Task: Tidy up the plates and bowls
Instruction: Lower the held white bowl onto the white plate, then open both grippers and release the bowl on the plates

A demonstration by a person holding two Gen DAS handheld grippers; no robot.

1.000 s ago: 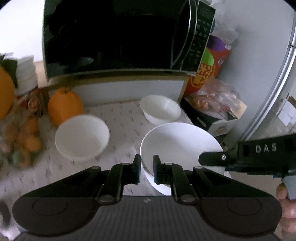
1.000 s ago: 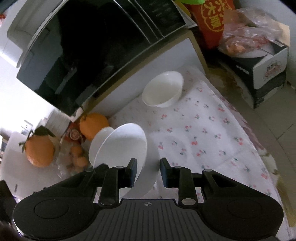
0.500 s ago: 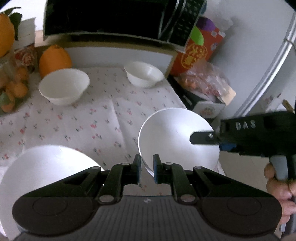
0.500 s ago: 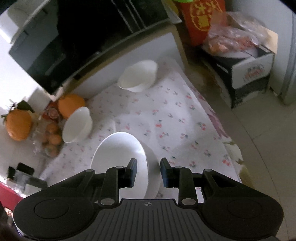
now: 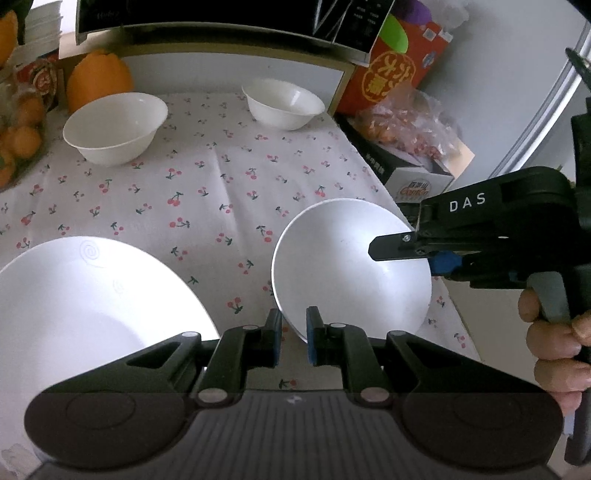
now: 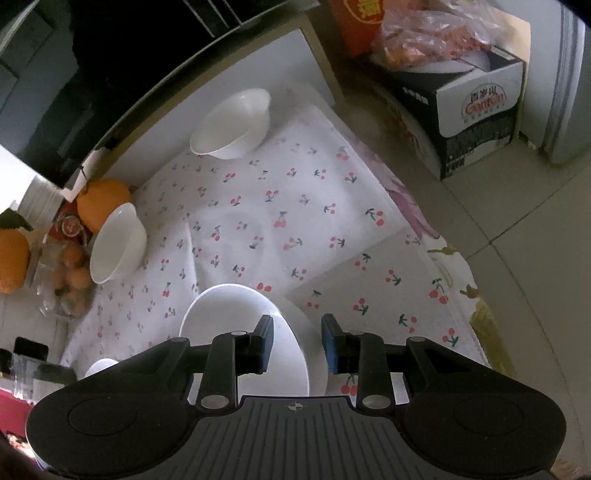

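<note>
A white deep plate (image 5: 351,266) hangs tilted low over the cherry-print cloth (image 5: 207,192), near the table's right edge. My left gripper (image 5: 293,338) is shut on its near rim. My right gripper (image 5: 399,247) comes in from the right and clamps the opposite rim. In the right wrist view the same plate (image 6: 236,321) sits with its wall between the pads of the right gripper (image 6: 297,343). A larger white plate (image 5: 92,295) lies flat at the lower left. Two white bowls stand farther back, one on the left (image 5: 114,127) (image 6: 118,243) and one near the microwave (image 5: 284,103) (image 6: 232,125).
A black microwave (image 5: 221,18) on a shelf closes the back. Oranges (image 5: 98,79) and bagged fruit (image 5: 18,144) crowd the left. A red box (image 5: 399,62) and a carton with bags (image 5: 410,158) stand right, off the table. A person's hand (image 5: 554,332) holds the right gripper.
Both grippers have come down toward the cloth with the plate held between them. The views have tipped downward, and the large flat plate has come into sight at the lower left.
</note>
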